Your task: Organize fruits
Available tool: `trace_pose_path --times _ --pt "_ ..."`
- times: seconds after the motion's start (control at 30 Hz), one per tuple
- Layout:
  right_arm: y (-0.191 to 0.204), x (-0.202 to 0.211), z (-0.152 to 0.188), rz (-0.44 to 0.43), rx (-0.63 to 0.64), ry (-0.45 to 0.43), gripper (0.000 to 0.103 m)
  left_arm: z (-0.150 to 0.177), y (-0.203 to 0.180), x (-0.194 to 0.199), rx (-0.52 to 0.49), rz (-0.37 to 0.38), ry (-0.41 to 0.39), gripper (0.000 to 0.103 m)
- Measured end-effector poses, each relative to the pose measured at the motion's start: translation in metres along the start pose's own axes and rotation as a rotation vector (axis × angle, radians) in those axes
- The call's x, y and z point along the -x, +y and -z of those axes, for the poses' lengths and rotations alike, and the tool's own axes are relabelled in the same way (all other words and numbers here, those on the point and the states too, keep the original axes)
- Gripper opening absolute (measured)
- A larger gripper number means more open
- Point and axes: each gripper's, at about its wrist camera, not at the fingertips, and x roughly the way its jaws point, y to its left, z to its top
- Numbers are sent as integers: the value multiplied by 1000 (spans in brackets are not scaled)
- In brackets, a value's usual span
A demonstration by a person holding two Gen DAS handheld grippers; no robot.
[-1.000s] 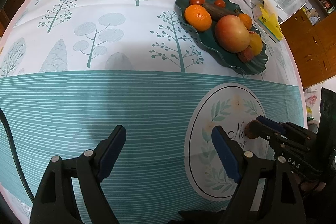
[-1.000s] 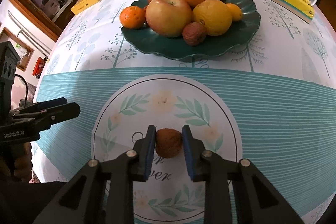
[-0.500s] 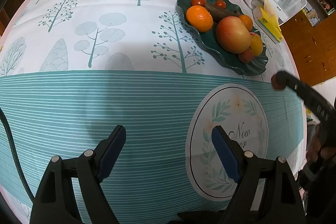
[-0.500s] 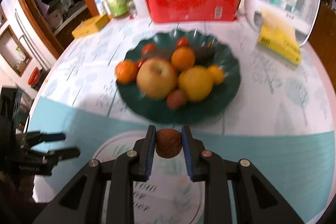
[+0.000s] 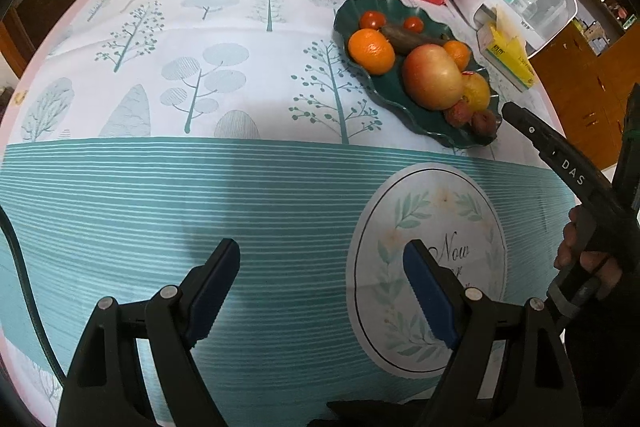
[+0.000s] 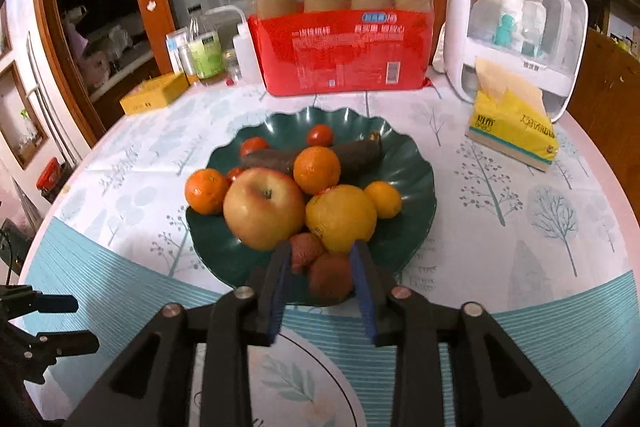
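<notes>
Here the right claw (image 6: 320,287) is opening at the plate's (image 6: 416,163) near rim, a brown fruit (image 6: 330,275) loose between its pads, beside the apple (image 6: 262,213). The left claw (image 5: 320,291) hangs spread and empty over the table (image 5: 160,187).

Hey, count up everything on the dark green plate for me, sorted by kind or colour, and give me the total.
Red cherry tomatoes: 3, one mostly hidden
Orange mandarins: 2
Yellow citrus fruits: 2
Apple: 1
Dark elongated piece: 1
Small brown wrinkled fruits: 2
Total: 11
</notes>
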Motion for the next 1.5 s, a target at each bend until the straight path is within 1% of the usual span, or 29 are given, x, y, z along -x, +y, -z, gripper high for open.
trace_pose_path --times 0.07,0.17,0.2,0.23,0.3,0.33,0.4,0.47,0.57,0.67,0.73,0.83,0.9,0.93,1.03,1.13,1.27,1.33,1.43,1.5 --pt "-1 7 2 0 0 -16 46 5 -4 8 -1 -7 -21 83" --pt "-5 20 8 -15 -16 -21 53 17 -13 23 9 -22 -57 83" --pt "-6 25 12 -19 -21 -18 58 21 -15 28 14 -25 -67 83" --pt "-7 31 16 -24 -25 -10 60 27 -18 33 20 -30 -78 83" --pt "-10 41 26 -40 -34 15 65 38 -25 43 34 -44 -93 83" --pt "-12 47 32 -60 -40 39 67 42 -29 46 42 -50 -99 83" --pt "-15 58 47 -98 -47 89 76 56 -37 56 65 -60 -112 83" --pt "-17 73 63 -123 -39 129 80 69 -49 63 82 -71 -112 83" --pt "-20 96 83 -128 -24 177 87 90 -64 78 88 -72 -128 83" --pt "-21 125 98 -98 -6 221 87 107 -80 95 72 -87 -143 83" --pt "-24 148 105 -82 -20 249 87 115 -92 110 57 -86 -163 83" --pt "-28 182 111 -106 -54 262 88 123 -110 136 20 -95 -200 83" --pt "-27 202 111 -95 -48 266 88 126 -120 154 -1 -112 -229 83" --pt "-27 211 111 -95 -46 265 88 128 -125 164 -6 -107 -245 84" --pt "-26 242 108 -138 -64 250 88 129 -135 185 -6 -96 -265 86" --pt "-23 272 108 -146 -85 229 89 137 -146 203 -11 -96 -289 87" --pt "-15 303 112 -114 -60 157 89 151 -159 216 -25 -119 -312 90" --pt "-15 311 115 -105 -77 133 90 159 -164 216 -42 -141 -311 93" --pt "-17 317 120 -67 -105 111 91 173 -170 214 -65 -184 -305 94" --pt "-17 319 126 -54 -107 99 94 181 -172 213 -72 -206 -313 95"
